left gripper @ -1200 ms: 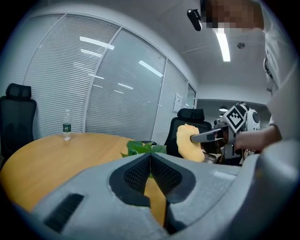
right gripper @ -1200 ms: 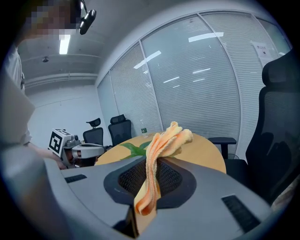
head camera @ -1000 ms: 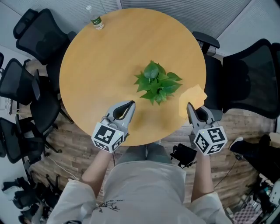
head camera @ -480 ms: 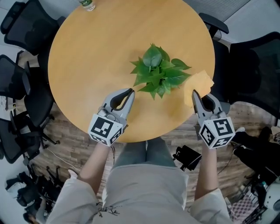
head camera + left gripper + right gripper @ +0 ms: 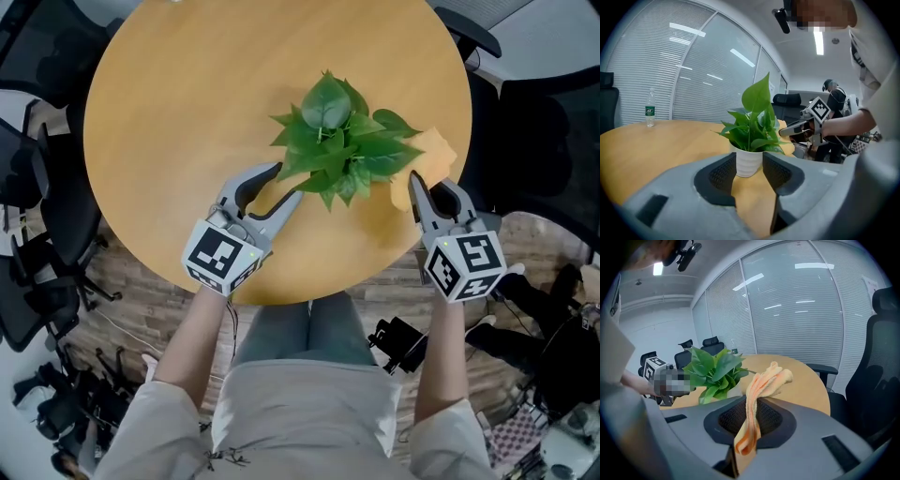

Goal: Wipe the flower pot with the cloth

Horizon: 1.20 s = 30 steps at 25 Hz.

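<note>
A green leafy plant (image 5: 342, 141) stands on the round wooden table (image 5: 187, 112); its leaves hide the pot from above. In the left gripper view the ribbed white flower pot (image 5: 749, 161) stands just ahead of my left gripper (image 5: 750, 177), framed by the gap between the jaws. Those jaws are opening and touch nothing. From above, my left gripper (image 5: 288, 184) reaches in under the leaves at the plant's left. My right gripper (image 5: 414, 180) is at the plant's right, shut on the orange cloth (image 5: 424, 155). The cloth (image 5: 761, 385) sticks out between my right gripper's (image 5: 751, 416) pads.
Black office chairs stand round the table, at the left (image 5: 33, 178) and the right (image 5: 534, 122). A water bottle (image 5: 649, 110) stands at the table's far side. The table's near edge (image 5: 309, 292) runs just below both grippers.
Both grippers have come forward and down towards the plant. The left gripper's jaws, shut before, now stand apart. The cloth stays clamped in the right gripper.
</note>
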Available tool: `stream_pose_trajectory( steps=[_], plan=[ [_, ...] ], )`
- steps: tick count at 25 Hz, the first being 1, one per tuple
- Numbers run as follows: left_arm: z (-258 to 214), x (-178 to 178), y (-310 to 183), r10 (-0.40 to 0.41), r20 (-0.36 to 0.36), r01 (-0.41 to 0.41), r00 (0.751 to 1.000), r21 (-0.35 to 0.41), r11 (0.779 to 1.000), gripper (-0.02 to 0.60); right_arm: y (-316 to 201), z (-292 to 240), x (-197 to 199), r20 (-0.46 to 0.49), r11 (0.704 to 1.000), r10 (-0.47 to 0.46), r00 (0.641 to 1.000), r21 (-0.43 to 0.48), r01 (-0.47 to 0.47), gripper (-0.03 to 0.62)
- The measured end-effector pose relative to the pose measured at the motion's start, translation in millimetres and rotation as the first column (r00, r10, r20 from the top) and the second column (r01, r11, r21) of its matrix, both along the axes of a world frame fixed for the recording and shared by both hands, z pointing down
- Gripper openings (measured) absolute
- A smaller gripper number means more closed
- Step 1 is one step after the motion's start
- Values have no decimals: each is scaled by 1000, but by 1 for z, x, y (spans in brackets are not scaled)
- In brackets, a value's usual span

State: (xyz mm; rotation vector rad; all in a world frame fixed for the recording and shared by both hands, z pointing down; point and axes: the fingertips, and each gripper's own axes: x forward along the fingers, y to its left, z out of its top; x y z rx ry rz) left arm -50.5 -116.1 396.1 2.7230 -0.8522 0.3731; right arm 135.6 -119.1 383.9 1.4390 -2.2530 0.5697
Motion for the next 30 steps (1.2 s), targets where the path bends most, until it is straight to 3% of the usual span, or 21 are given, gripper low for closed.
stream_pose_trajectory(
  steps=[9, 18, 30],
  plan=[
    [17, 19, -16, 91, 9, -91, 996, 31, 995, 263, -19, 21, 10, -24, 1000, 28, 999, -8, -28, 46],
    [24, 35, -26, 176, 4, -176, 984, 71, 982, 299, -49, 39, -20, -39, 997, -71, 997, 4, 71, 46],
    [25, 35, -26, 189, -15, -187, 982, 84, 979, 298, -45, 38, -57, 31, 975, -221, 975, 23, 220, 46]
  ],
)
